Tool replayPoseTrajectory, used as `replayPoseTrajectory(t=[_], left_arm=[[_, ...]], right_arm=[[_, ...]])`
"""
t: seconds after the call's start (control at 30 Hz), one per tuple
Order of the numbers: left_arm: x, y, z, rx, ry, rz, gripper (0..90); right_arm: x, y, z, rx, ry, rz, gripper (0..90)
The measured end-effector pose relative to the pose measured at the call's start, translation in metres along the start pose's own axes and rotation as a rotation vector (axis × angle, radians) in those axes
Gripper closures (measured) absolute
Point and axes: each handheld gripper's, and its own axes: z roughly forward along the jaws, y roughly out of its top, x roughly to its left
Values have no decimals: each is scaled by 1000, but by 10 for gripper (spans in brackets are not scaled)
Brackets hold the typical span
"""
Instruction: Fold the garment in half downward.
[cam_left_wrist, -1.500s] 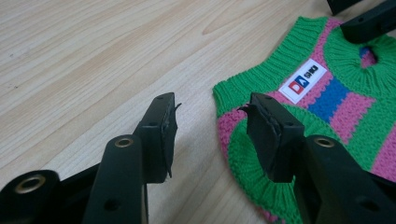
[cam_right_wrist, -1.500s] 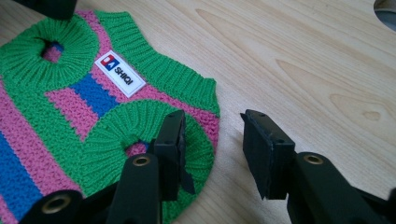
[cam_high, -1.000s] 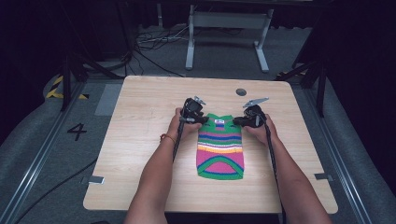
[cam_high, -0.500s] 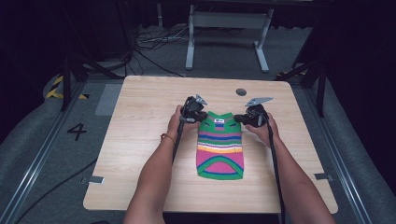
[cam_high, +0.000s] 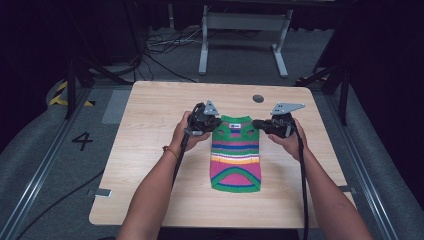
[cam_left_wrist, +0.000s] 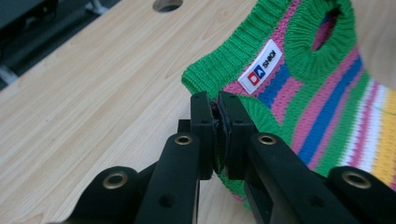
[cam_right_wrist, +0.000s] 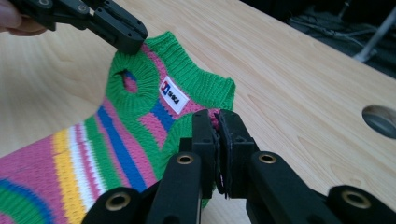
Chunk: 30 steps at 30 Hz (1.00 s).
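Striped knit in green, pink, blue and yellow: I am looking at a small sweater (cam_high: 235, 152) lying flat on the wooden worktop (cam_high: 150, 150), its neck end pointing away from me and its hem toward me. I am pinching it at both far corners. The left gripper (cam_left_wrist: 215, 105) is pressed together on the green ribbed edge beside the collar, near the sewn label (cam_left_wrist: 259, 66), and the right gripper (cam_right_wrist: 216, 119) is clamped on the matching corner at the other side. In the high view both hands are sitting level with each other at the neck end, the left gripper (cam_high: 212, 123) and the right gripper (cam_high: 260, 123) flanking the collar.

I judge the step to be lifting the neck end, perhaps to fold or turn the garment. To do it well I am keeping both hands at the same height and the same spacing, so the knit is hanging taut between them without stretching. Each bite is shallow, right at the ribbing, so I am moving slowly to avoid the fabric slipping out.
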Motion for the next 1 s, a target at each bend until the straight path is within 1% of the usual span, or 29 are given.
replayPoseTrajectory(t=[0.1,0.17,0.23,0.27,0.3,0.33,0.43,0.5,0.53,0.57,0.63,0.7,0.77,0.8,0.87,0.93,1.0], left_arm=[[-9,-3,-12,-14,-4,36,856],[-15,-5,-17,-25,-16,52,857],[-21,-6,-23,-31,-20,69,857],[-23,-8,-26,-41,-33,70,857],[-28,-11,-29,-41,-39,87,857],[-31,-12,-31,-41,-39,96,857],[-40,-18,-35,-41,-64,112,858],[-46,-22,-38,-49,-76,121,858],[-49,-24,-39,-54,-85,129,858],[-51,-27,-40,-55,-92,128,857],[-57,-32,-43,-55,-104,137,858],[-62,-37,-45,-55,-116,147,857],[-69,-43,-46,-47,-125,163,858],[-71,-45,-47,-45,-134,164,858],[-76,-50,-49,-36,-145,174,858],[-82,-54,-49,-21,-156,182,858],[-87,-58,-49,-17,-161,197,858]], right_arm=[[8,0,-9,-23,23,-21,863],[14,-1,-15,-27,41,-37,861],[20,-3,-20,-33,57,-52,861],[23,-4,-22,-34,66,-55,860],[25,-5,-24,-40,77,-61,860],[29,-8,-27,-40,90,-69,859],[34,-13,-31,-38,115,-80,859],[38,-16,-34,-34,129,-95,859],[40,-19,-35,-36,143,-99,858],[43,-21,-36,-31,153,-104,859],[48,-26,-39,-20,164,-120,858],[53,-31,-41,-15,183,-124,858],[58,-37,-44,-5,197,-138,856],[62,-40,-46,-6,213,-143,856],[67,-46,-48,1,229,-146,856],[73,-50,-49,11,249,-162,856],[79,-54,-49,35,260,-180,855]])
